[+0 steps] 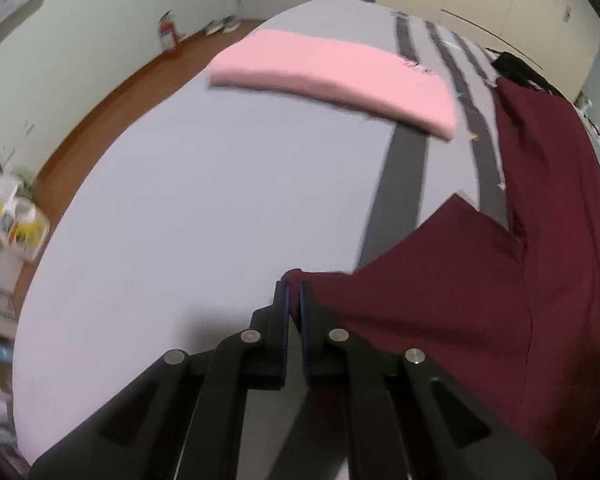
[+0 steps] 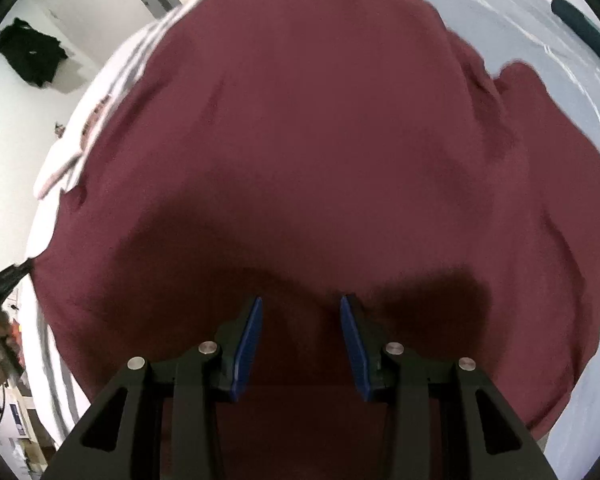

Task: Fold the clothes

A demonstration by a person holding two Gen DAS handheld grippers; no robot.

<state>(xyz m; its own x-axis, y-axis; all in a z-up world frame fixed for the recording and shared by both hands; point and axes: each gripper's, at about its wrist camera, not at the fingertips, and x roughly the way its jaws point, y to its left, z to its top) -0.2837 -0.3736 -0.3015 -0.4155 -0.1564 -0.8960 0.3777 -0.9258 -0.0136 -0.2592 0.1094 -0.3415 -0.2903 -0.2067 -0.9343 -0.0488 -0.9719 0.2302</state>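
Note:
A maroon garment [image 1: 480,288] lies spread on the grey bed sheet [image 1: 204,208], on the right of the left wrist view. My left gripper [image 1: 294,286] is shut on a corner of this garment at its left edge. In the right wrist view the same maroon garment [image 2: 320,140] fills most of the frame. My right gripper [image 2: 301,304] is open just above the cloth, with nothing between its blue pads [image 2: 249,344]. A folded pink garment [image 1: 340,76] lies farther back on the bed.
Dark stripes [image 1: 404,184] run across the sheet. A black garment [image 1: 516,68] lies at the far right edge of the bed. Cleaning bottles [image 1: 16,220] and a fire extinguisher [image 1: 167,32] stand on the wooden floor to the left. A dark object [image 2: 584,32] lies at top right.

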